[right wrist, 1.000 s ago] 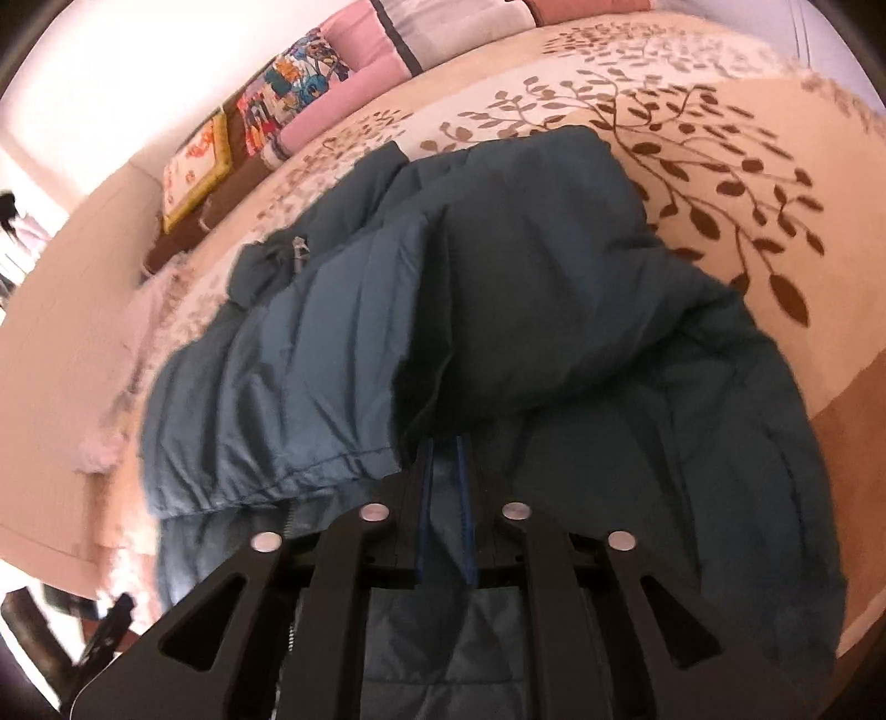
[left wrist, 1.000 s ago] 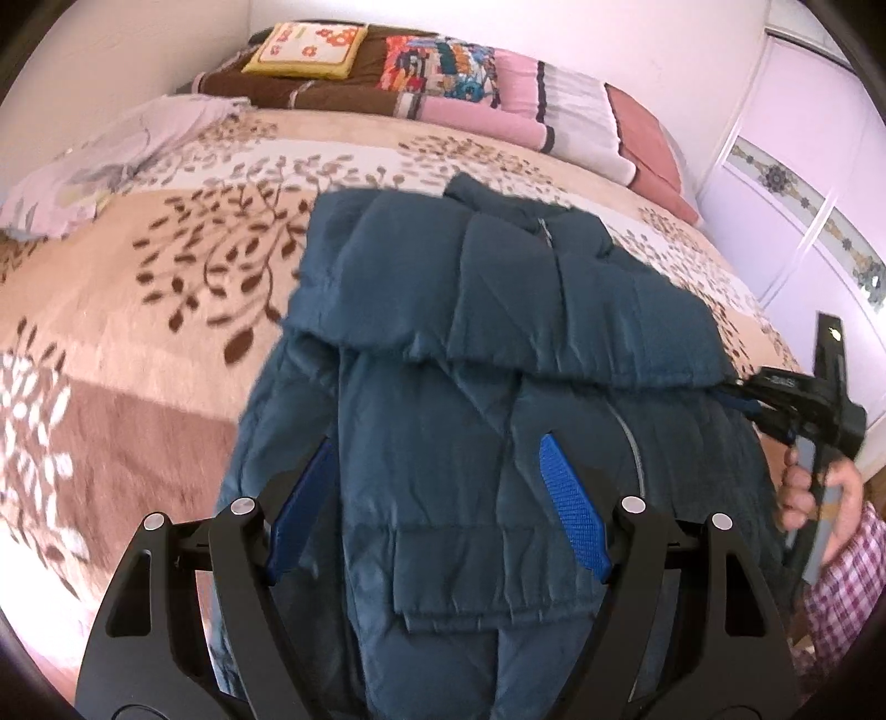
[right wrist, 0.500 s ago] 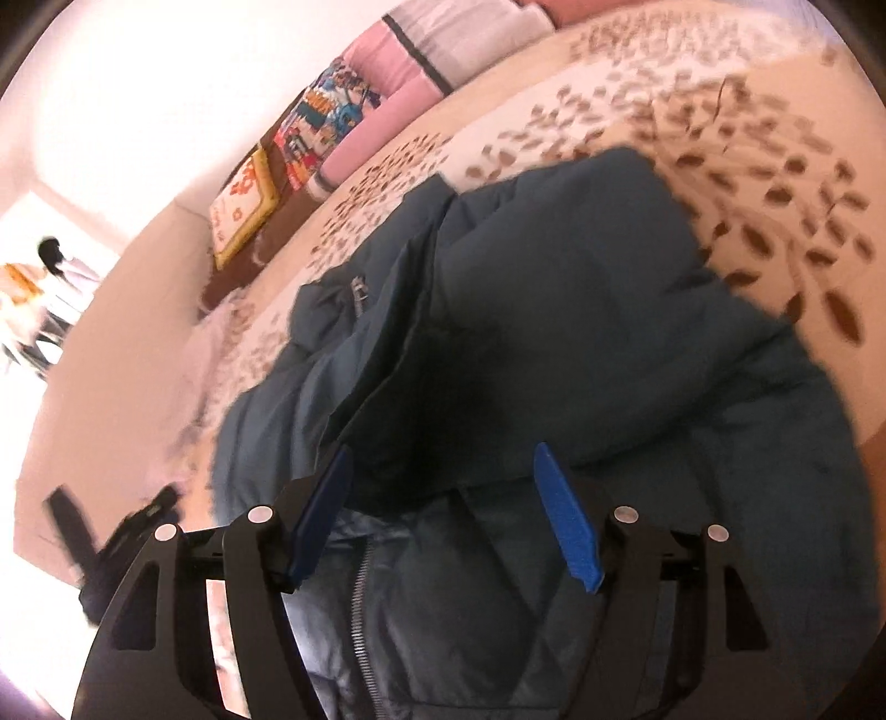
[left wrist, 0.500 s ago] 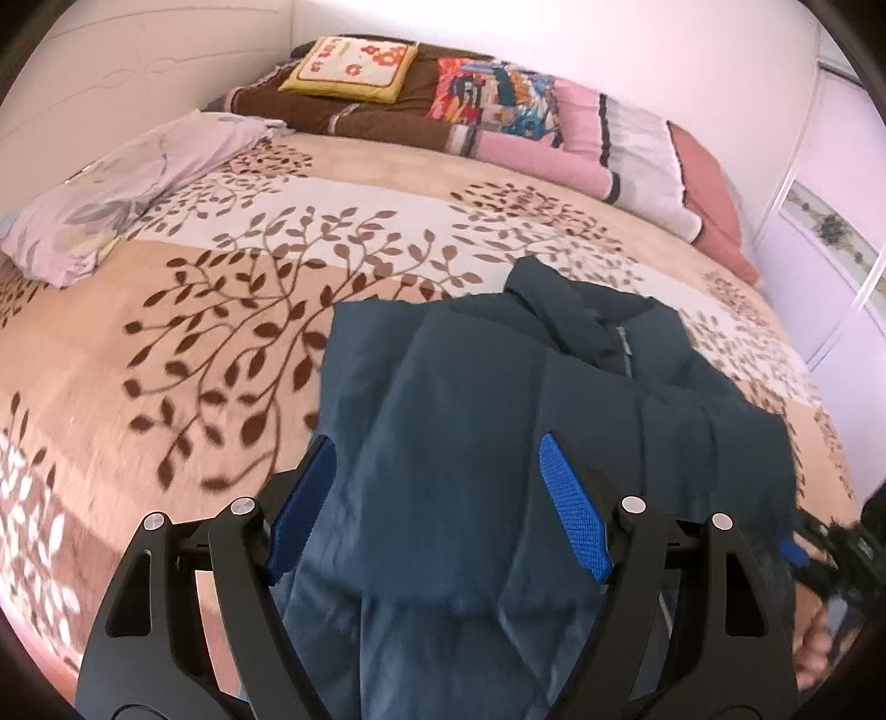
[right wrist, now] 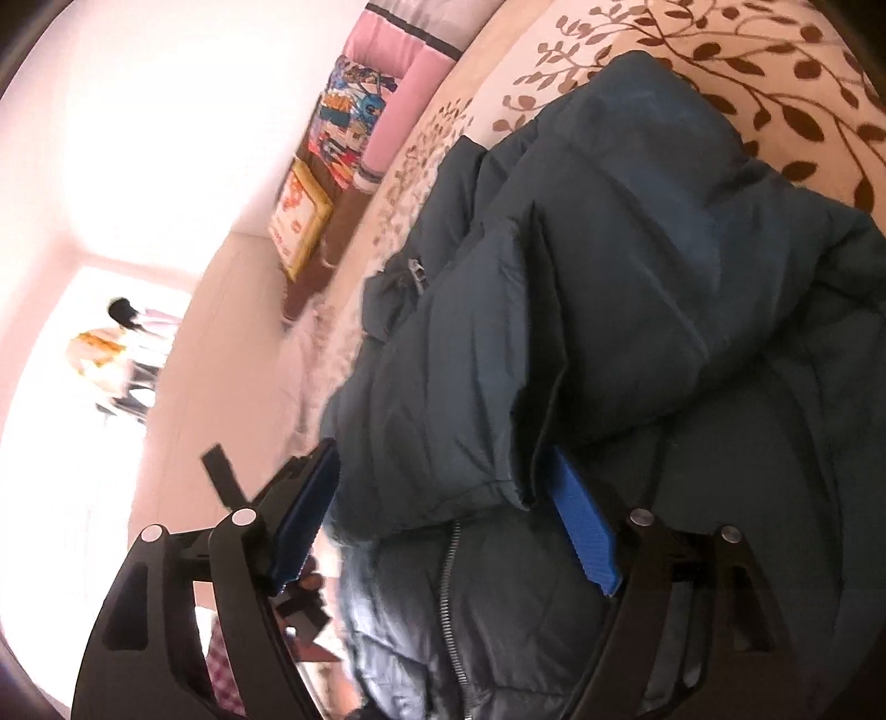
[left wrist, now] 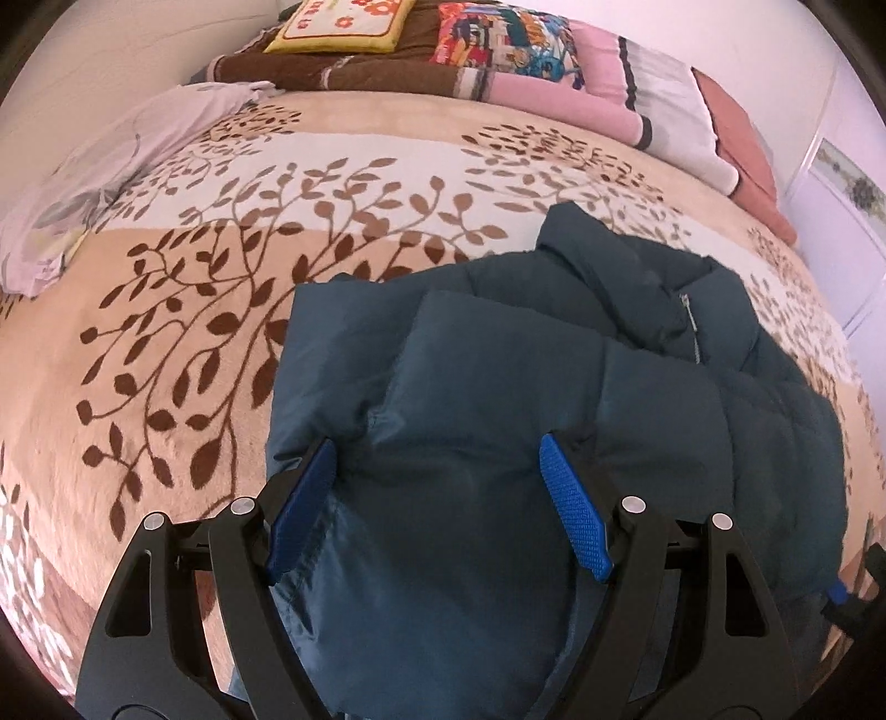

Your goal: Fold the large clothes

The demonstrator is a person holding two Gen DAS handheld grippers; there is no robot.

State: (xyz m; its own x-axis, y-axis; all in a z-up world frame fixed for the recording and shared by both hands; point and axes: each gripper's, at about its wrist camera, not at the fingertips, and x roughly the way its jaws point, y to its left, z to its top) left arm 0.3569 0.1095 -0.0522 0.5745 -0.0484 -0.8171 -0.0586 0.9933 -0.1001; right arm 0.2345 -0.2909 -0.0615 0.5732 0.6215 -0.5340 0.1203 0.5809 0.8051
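Dark teal padded jacket [left wrist: 498,421] half folded on the leaf-patterned bed cover [left wrist: 183,310], left gripper [left wrist: 437,459] spread wide and holding nothing, right gripper [right wrist: 443,482] opening off the sleeve (padding springy, likely to puff open unless pressed flat).

A bed [left wrist: 166,354] fills the view, covered by a beige blanket [left wrist: 343,166] printed with brown leafy branches. Along its far edge lie a yellow flowered cushion [left wrist: 343,25], a bright cartoon-print pillow [left wrist: 509,39], a pink and grey striped pillow [left wrist: 653,94] and a brown blanket [left wrist: 354,72]. A crumpled lilac cloth [left wrist: 111,166] sits at the left. A pale wardrobe door [left wrist: 841,188] stands on the right.
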